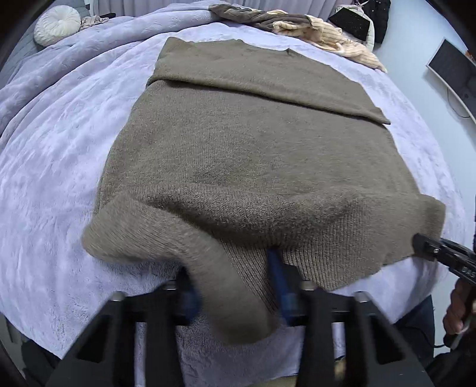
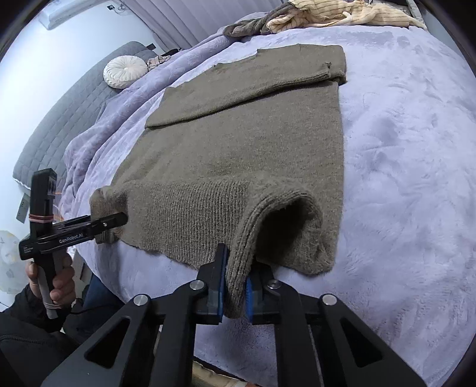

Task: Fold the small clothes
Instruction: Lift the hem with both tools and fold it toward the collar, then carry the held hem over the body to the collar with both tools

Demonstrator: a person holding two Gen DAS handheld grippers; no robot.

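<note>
Tools both pinch the sweater hem: right tool sharp, left tool blurred.

Olive-brown knit sweater with ribbed hem, lavender plush blanket, cream round pillow, grey quilted headboard, beige ribbed garment, blue gripper pads

A wide bed is covered with a soft lilac blanket, which lies in folds and creases on its far side. Near the grey quilted headboard rests a round white pleated cushion. At the far edge of the bed there is a heap of other clothes: a cream ribbed garment and a brown-grey one beside it. Something black with small light dots sits in the far corner. On the pale wall hangs a dark flat screen.
</note>
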